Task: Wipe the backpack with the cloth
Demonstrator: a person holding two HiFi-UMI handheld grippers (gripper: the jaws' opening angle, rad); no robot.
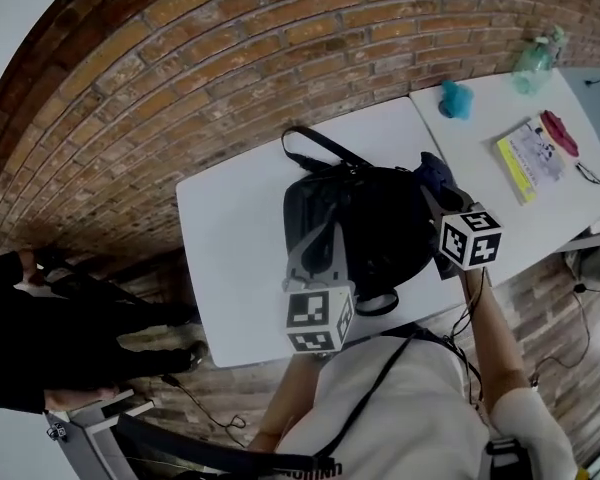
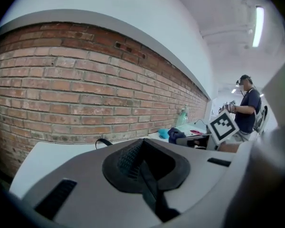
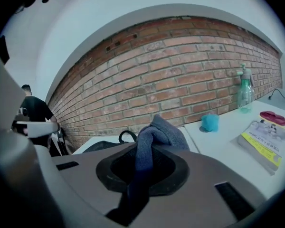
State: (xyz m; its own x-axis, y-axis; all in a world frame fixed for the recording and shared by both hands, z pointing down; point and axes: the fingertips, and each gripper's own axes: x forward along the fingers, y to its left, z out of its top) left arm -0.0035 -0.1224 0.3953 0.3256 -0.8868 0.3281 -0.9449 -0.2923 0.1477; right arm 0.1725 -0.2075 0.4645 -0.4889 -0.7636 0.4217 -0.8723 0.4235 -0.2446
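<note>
The right tool (image 3: 143, 167) clamps the blue cloth (image 3: 159, 129) beside the black backpack (image 1: 375, 233) on the white surface (image 1: 235, 228); the left tool (image 2: 143, 167) is closed, empty. Unbraced, the backpack could slide when wiped.

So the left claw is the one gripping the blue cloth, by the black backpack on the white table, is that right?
Not quite. The right claw grips the blue cloth, as the right gripper view shows. The left claw is closed with no cloth in it. The rest holds: the black backpack lies on the white table.
</note>
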